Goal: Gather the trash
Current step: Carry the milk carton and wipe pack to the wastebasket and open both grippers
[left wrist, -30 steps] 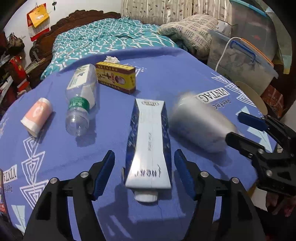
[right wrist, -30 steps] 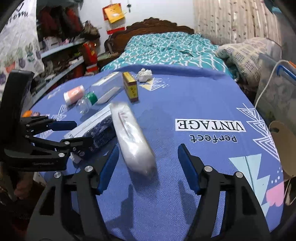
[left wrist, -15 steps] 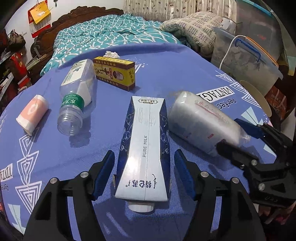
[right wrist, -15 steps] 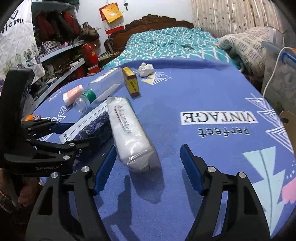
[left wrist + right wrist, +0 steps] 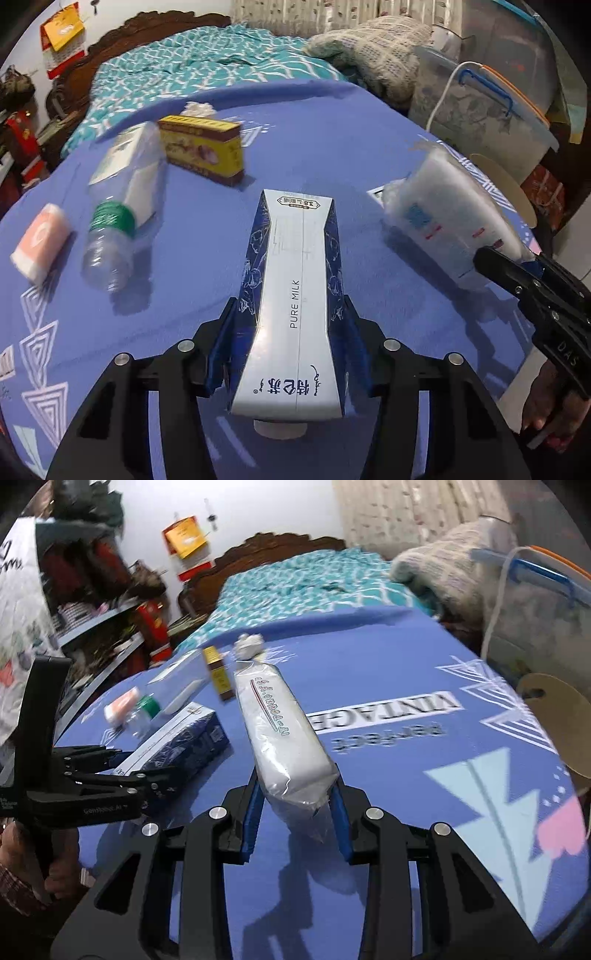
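Observation:
My left gripper (image 5: 290, 332) is shut on a blue and white milk carton (image 5: 295, 295), gripping its near end just above the blue tablecloth. My right gripper (image 5: 295, 797) is shut on a clear plastic packet of white stuff (image 5: 280, 734), lifted at the near end. In the left wrist view the packet (image 5: 447, 218) and right gripper (image 5: 532, 280) show at the right. In the right wrist view the carton (image 5: 181, 742) and left gripper (image 5: 122, 779) show at the left.
On the tablecloth (image 5: 332, 140) lie an empty plastic bottle with a green label (image 5: 122, 199), a yellow box (image 5: 203, 147), a pink roll (image 5: 40, 240) and a crumpled white tissue (image 5: 199, 109). A bed (image 5: 207, 74) stands behind; plastic storage bins (image 5: 491, 99) stand at the right.
Both grippers went from open to shut: the left closed on the milk carton, the right on the plastic packet. Both items have lifted a little and the views have moved closer.

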Motion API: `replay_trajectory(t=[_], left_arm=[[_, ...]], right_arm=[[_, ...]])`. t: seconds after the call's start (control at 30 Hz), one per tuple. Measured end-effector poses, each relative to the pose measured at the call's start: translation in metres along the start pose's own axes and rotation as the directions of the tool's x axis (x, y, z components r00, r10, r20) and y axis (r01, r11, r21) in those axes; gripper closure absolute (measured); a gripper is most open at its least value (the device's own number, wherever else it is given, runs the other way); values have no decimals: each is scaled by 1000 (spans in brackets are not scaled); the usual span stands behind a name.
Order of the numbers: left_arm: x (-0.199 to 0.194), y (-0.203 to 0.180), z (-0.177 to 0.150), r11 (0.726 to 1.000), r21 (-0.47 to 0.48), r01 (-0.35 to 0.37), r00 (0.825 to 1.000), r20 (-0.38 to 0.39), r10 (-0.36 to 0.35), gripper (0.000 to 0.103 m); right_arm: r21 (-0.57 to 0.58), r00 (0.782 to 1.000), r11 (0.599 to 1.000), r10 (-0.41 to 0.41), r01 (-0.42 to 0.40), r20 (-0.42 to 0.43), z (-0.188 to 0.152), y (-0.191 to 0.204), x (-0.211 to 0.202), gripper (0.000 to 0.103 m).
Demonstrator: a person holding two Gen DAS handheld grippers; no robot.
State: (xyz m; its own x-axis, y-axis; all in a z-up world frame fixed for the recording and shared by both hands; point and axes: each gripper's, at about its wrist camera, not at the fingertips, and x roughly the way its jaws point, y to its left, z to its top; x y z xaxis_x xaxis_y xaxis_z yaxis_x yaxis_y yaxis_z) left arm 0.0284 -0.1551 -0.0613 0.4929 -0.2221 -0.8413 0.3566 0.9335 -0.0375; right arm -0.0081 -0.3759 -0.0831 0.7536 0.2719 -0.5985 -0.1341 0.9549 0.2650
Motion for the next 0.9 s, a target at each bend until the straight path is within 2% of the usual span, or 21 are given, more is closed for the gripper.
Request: replay_trajectory(t=[0.23,0.5,0.7,0.9], left_arm=[[9,-49,30,993,100,59,998,11,-60,53],[27,-121,64,965,236,109,993,5,-114,53],[41,-152,72,948,293,127,992,-13,-129,53],[57,-168,74,938,317,141,990,-41,-135,53]], right_arm=[[96,997,993,-71,68,33,1,-48,-16,67],[177,991,978,-123,111,56,2,-92,-34,67],[220,987,967,-144,126,66,-3,-111,-43,67],[246,989,961,-142,127,44,-11,-120,-35,67]])
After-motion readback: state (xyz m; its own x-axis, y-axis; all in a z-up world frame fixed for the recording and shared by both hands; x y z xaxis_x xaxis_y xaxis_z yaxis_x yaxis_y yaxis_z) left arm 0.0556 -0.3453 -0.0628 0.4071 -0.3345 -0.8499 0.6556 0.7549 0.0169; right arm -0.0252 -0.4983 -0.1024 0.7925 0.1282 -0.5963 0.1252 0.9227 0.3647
